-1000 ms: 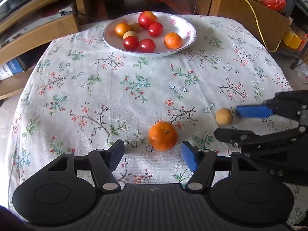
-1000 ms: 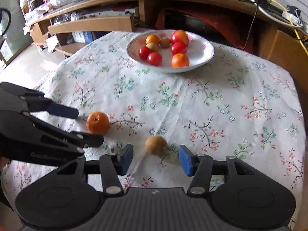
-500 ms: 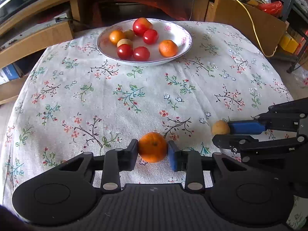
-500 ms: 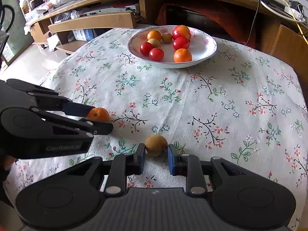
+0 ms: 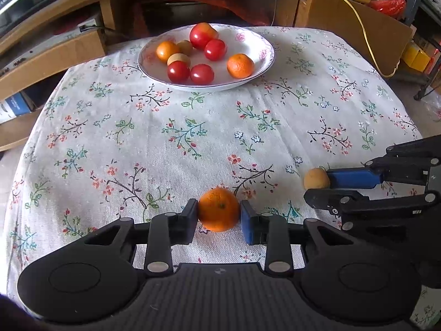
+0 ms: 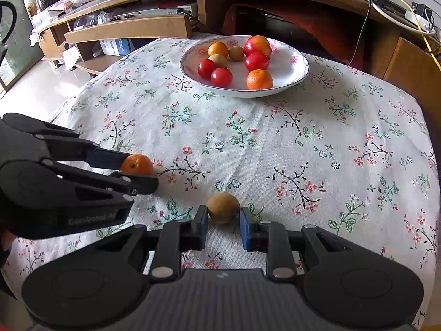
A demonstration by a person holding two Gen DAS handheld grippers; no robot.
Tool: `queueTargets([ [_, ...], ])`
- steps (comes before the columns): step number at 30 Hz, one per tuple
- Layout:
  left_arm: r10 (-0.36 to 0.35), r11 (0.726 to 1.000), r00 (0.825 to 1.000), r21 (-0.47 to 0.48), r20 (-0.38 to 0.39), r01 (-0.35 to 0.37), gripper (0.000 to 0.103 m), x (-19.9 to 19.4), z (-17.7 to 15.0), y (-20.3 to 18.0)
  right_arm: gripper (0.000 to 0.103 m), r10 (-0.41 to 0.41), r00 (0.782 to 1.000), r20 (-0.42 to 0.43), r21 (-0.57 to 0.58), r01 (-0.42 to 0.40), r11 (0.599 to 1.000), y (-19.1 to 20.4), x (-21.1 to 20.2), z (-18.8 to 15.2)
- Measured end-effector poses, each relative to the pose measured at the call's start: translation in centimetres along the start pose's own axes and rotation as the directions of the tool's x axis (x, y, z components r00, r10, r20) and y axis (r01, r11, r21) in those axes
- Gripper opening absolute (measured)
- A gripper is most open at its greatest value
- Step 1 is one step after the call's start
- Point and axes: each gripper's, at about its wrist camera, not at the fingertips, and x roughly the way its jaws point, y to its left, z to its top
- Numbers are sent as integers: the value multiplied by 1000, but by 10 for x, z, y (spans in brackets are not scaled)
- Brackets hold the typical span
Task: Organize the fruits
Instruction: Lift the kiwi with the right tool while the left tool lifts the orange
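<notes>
nearest the cameras, the left gripper is clamped on the orange, and the right gripper is pinched tight on the small brown fruit; each fruit sits between its pads, low on the floral tablecloth. to do the lift well, the person should raise both straight up with steady pressure, since round fruit may roll out of a sideways pull. far across the cloth the white bowl already holds tomatoes and oranges, with bare space on its near right side.
</notes>
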Motion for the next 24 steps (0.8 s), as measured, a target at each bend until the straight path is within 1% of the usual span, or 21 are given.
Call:
queueTargets([
  [13,-5,1000,1000,13,-1,5,40,-2,0,-2,16,-10,1000,5,-2,10,1000,3,0,3],
  [24,-15,1000,1000,1,25,15,39,-9,9,-3,17,-12,1000,27,10,12,1000,5,-6,10],
])
